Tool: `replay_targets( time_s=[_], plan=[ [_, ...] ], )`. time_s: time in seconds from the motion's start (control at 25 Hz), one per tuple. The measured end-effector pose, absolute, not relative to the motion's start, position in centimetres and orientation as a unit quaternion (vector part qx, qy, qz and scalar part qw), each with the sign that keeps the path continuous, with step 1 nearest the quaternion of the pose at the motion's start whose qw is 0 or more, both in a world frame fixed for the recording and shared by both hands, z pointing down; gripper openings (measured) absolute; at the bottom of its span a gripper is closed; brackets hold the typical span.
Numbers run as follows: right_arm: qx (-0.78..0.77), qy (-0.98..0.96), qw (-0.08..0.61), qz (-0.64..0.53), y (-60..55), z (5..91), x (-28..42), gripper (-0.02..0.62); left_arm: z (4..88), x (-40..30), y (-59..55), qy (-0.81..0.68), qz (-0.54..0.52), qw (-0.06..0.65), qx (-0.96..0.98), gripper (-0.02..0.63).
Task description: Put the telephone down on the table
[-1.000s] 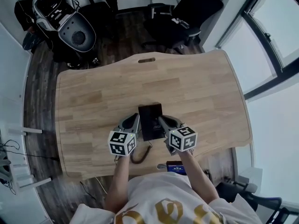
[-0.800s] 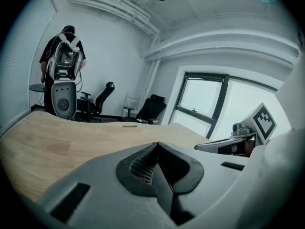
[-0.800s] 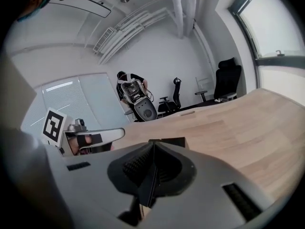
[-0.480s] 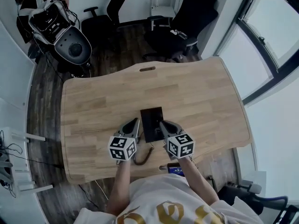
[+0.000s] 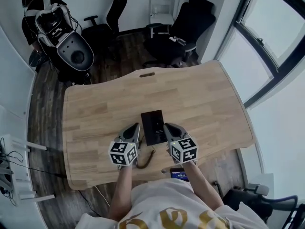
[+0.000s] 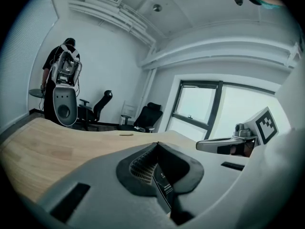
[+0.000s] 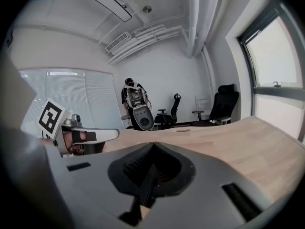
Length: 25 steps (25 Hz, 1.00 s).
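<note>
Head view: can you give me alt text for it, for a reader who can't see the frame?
A black telephone lies flat on a wooden table, between the left gripper and the right gripper, each with jaws shut and empty. Its coiled cord trails toward the near edge; office chairs stand on the floor beyond the table.

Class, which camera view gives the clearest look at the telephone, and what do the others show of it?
The head view: the whole black telephone lies on the table between the left gripper and right gripper, cord trailing toward the person. Neither gripper view shows it recognisably, only shut jaws, table and room.
</note>
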State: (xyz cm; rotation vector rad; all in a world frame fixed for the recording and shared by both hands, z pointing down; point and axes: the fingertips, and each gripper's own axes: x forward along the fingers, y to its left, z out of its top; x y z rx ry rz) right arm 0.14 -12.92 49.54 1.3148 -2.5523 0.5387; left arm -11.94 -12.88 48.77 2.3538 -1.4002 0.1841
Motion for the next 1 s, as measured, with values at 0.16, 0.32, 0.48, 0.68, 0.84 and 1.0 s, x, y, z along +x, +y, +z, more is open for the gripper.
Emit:
replay_targets(
  time_s=[0.16,0.32,0.48,0.68,0.84,1.0],
  plan=[
    [0.46,-0.863,0.101,0.183,-13.3,48.8,1.6,0.012,48.4,-12.0,-12.8,-0.504,0.066,0.188,0.841,0.009],
    [0.462,-0.862,0.093,0.184,-13.2,48.6,1.7,0.012,48.0,-12.3,-12.9,-0.511,0.064,0.185,0.837,0.009],
    [0.457,-0.864,0.092,0.19,-13.2,48.9,0.7,0.012,48.1,-12.4,-13.0,-0.511,0.062,0.19,0.836,0.011],
    [0.451,-0.867,0.095,0.192,-13.3,49.1,0.2,0.012,48.4,-12.3,-13.3,-0.51,0.065,0.193,0.836,0.009],
    [0.451,-0.865,0.099,0.196,-13.4,49.7,0.5,0.012,48.6,-12.4,-13.8,-0.513,0.065,0.195,0.834,0.009],
    [0.451,-0.864,0.101,0.2,-13.8,50.1,0.6,0.012,49.2,-13.0,-14.4,-0.524,0.07,0.204,0.824,0.009]
  ],
)
